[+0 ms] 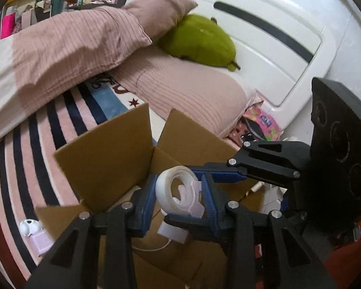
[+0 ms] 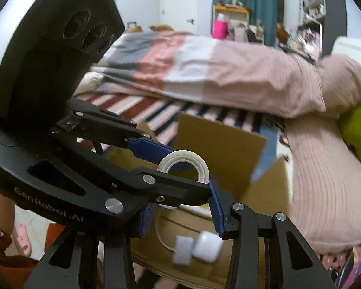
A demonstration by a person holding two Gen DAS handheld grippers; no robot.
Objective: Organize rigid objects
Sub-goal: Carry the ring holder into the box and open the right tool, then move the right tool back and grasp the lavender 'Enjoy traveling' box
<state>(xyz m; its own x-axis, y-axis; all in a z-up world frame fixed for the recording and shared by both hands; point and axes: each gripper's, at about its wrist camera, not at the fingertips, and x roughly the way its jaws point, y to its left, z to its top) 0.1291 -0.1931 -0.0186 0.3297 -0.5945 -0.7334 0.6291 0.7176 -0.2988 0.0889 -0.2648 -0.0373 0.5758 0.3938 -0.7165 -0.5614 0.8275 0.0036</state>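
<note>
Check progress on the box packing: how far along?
Done: a white earbud case and a white adapter with its cable lie in the cardboard box. In hand: the left gripper is clamped on a tape roll above the box. Left: drop the roll in, then a white item and a pink one beside the box.

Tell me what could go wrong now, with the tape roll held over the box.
The left tongs clamp the tape roll right where the right tongs cross; a bump could knock it loose. The upright box flap stands close and could snag either tongs. Dropped, the roll may land on the earbud case and cable lying inside.
</note>
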